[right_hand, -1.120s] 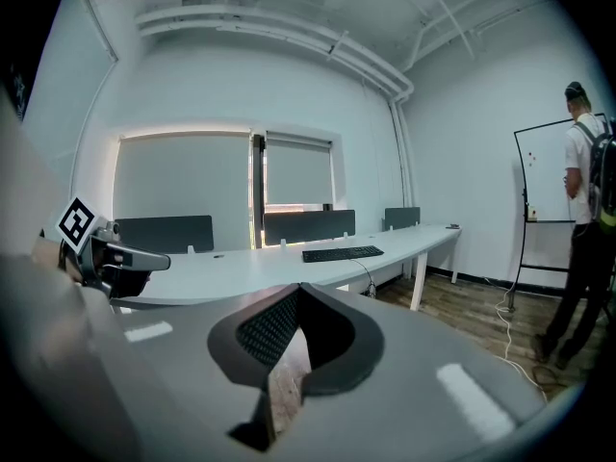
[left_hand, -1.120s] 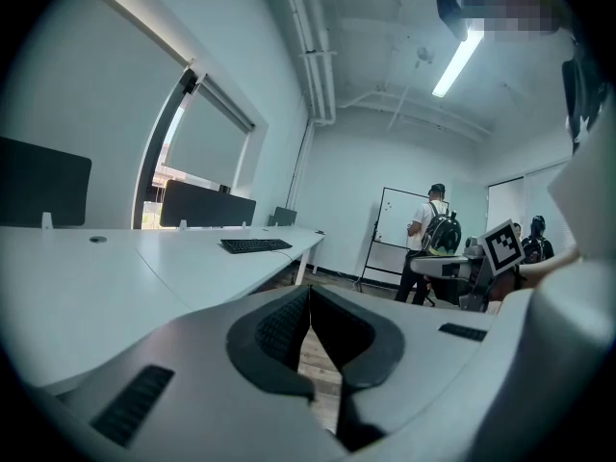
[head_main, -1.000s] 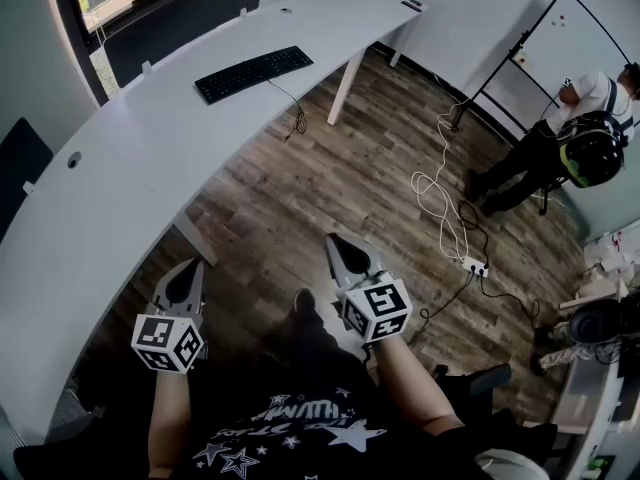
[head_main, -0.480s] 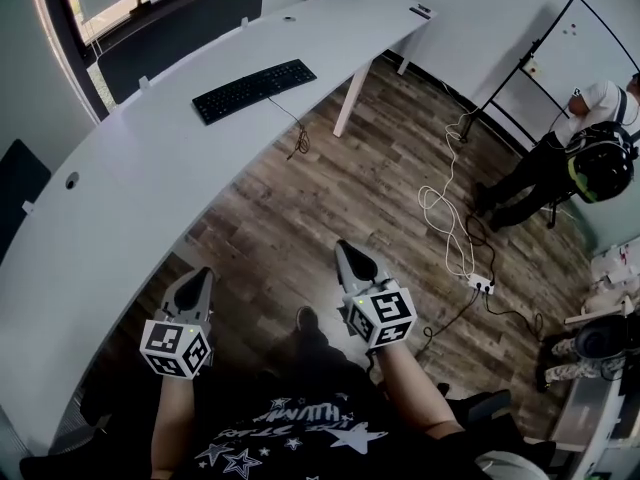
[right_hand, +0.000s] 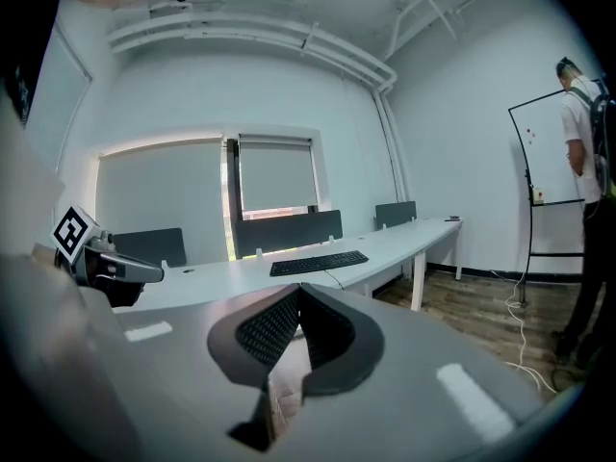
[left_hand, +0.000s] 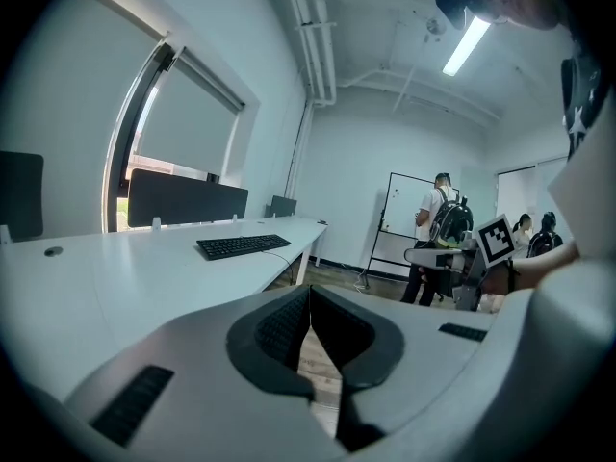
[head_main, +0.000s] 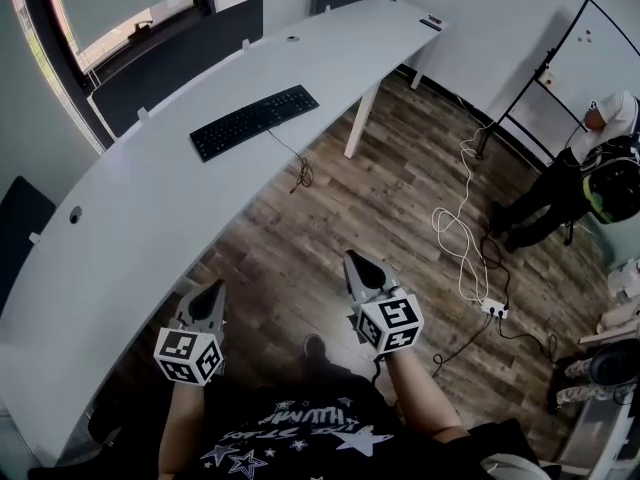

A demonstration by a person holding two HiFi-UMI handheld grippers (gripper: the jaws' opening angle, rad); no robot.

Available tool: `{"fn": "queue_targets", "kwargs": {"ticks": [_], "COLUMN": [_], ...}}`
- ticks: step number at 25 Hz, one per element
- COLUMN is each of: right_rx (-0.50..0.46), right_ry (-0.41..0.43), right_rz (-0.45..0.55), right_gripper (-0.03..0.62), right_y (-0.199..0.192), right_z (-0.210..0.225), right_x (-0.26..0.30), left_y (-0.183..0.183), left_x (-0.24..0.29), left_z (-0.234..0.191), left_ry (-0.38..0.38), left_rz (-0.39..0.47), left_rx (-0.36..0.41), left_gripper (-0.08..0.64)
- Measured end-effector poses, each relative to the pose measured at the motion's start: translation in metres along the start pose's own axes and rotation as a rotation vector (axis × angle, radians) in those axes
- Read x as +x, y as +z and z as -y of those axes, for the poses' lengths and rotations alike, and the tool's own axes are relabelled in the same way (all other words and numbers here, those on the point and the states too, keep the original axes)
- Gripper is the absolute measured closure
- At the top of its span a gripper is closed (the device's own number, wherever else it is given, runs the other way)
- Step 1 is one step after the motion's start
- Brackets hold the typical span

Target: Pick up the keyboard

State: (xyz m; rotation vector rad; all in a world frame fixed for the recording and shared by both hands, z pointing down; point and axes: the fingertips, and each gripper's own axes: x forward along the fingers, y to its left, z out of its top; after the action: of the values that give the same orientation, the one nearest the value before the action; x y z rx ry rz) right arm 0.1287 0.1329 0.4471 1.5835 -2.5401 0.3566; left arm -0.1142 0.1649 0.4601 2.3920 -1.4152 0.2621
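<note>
Closer than a second ago, the keyboard (head_main: 254, 121) now sits lower in the head view, and both claws have advanced with the person over the wooden floor (head_main: 330, 218). It lies flat on the curved white desk (head_main: 140, 218), near the front edge and well apart from either claw.

It looks like a thin, rigid plastic slab: probably light, stiff enough to lift from its ends, with keys that give under pressure. I would pinch the two short ends, one claw on each. Its cable (head_main: 297, 166) trails over the desk edge and may drag.

The left claw (head_main: 214, 288) and right claw (head_main: 353, 259) are both fully closed and hold nothing.

From here the keyboard's thickness and underside cannot be judged, nor can I see where the cable ends. A bystander (head_main: 590, 183) by the whiteboard is cut off at the frame's right edge.
</note>
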Motion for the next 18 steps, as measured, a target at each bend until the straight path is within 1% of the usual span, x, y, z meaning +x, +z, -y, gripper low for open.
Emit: {"fn": "queue_targets", "kwargs": {"ticks": [4, 7, 13, 18], "right_rx": [0.008, 0.008, -0.011, -0.006], "right_ry": [0.016, 0.043, 0.121, 0.132], "right_rz": [-0.011, -0.019, -0.04, -0.074], "right_gripper": [0.589, 0.589, 0.589, 0.589], "right_y": [0.003, 0.004, 0.004, -0.008], "right_z": [0.029, 0.044, 0.057, 0.063], "right_x": [0.011, 0.022, 0.041, 0.057], "left_y": [0.014, 0.018, 0.025, 0.03], "left_x": [0.026, 0.041, 0.061, 0.068], "left_z": [0.008, 0.009, 0.006, 0.002], "left_ry": [0.017, 0.042, 0.106, 0.126], "left_rz": [0.008, 0.016, 0.021, 0.011], "left_rx": [0.004, -0.017, -0.018, -0.019], "left_gripper": [0.551, 0.551, 0.551, 0.551]}}
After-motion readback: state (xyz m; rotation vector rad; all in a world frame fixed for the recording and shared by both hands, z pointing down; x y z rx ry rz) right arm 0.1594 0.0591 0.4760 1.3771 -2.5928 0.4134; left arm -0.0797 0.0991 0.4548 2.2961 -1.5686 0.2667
